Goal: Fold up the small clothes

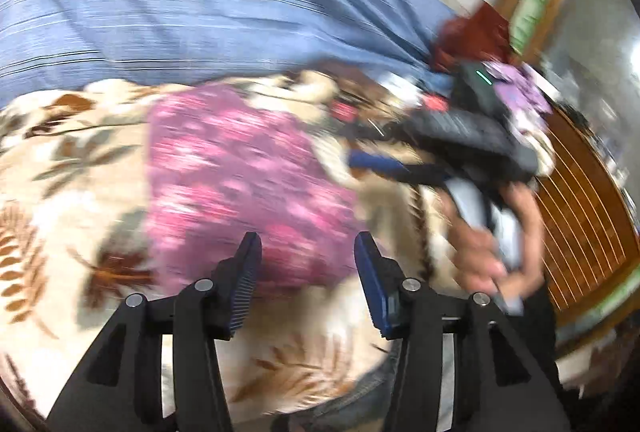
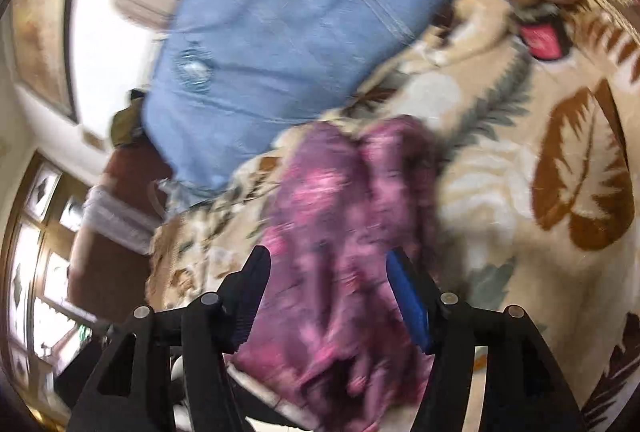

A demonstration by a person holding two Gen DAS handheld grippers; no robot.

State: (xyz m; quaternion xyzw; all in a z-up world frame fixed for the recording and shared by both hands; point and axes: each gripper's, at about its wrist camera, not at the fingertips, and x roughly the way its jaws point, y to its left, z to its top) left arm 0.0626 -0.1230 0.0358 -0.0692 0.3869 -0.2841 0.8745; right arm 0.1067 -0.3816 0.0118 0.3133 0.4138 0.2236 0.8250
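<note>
Pink floral garment (image 1: pixel 244 184) lies on the leaf-patterned blanket (image 1: pixel 60 160) of the bed, left gripper (image 1: pixel 308 272) and right gripper (image 2: pixel 328 296) both with fingers spread and empty (views blurred), so the fold appears mid-step; next, seize an edge

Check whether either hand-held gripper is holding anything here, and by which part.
Nothing is clamped. The left hand-held gripper hangs open over the pink floral garment; the right hand-held gripper is open too, with the cloth between its fingers, not pinched.
</note>
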